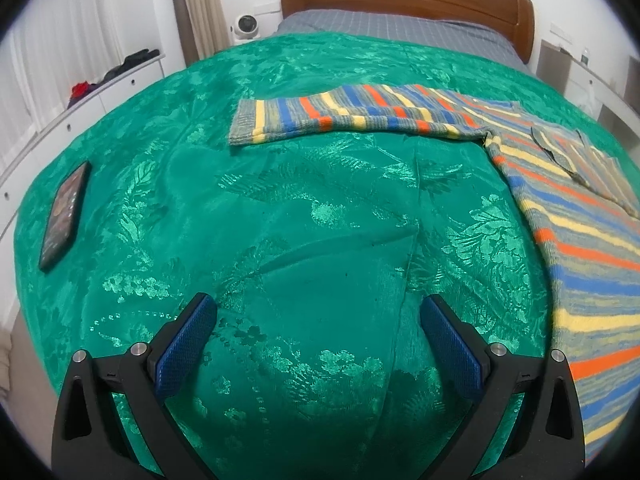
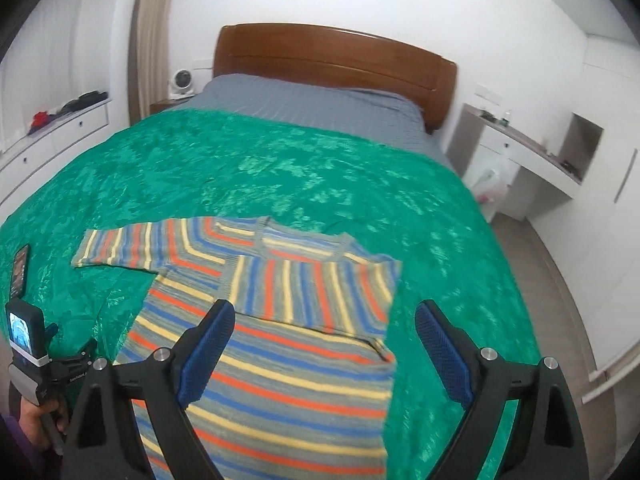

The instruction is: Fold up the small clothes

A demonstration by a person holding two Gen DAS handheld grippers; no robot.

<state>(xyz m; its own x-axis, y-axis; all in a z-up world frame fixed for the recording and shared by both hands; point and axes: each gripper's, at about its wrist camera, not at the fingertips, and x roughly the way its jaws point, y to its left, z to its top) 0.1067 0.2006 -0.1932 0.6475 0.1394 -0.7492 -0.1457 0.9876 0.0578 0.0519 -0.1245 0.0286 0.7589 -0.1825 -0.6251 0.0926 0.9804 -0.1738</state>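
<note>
Blue, mesh-textured fingers [image 1: 188, 350] of the left gripper [image 1: 318, 344] and right gripper [image 2: 325, 346] are spread wide, gripping nothing. Between them, a striped knit sweater [image 2: 280, 364] lies flat on the bed's glossy green brocade cover [image 1: 280, 208], one sleeve folded across its chest, the other outstretched.

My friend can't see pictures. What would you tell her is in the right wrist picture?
A striped knitted sweater in blue, orange, yellow and grey lies flat on a shiny green bedspread, one sleeve folded across its chest and the other stretched out sideways. The open right gripper with blue padded fingers hovers over it, holding nothing. A brown wooden headboard stands behind.
</note>
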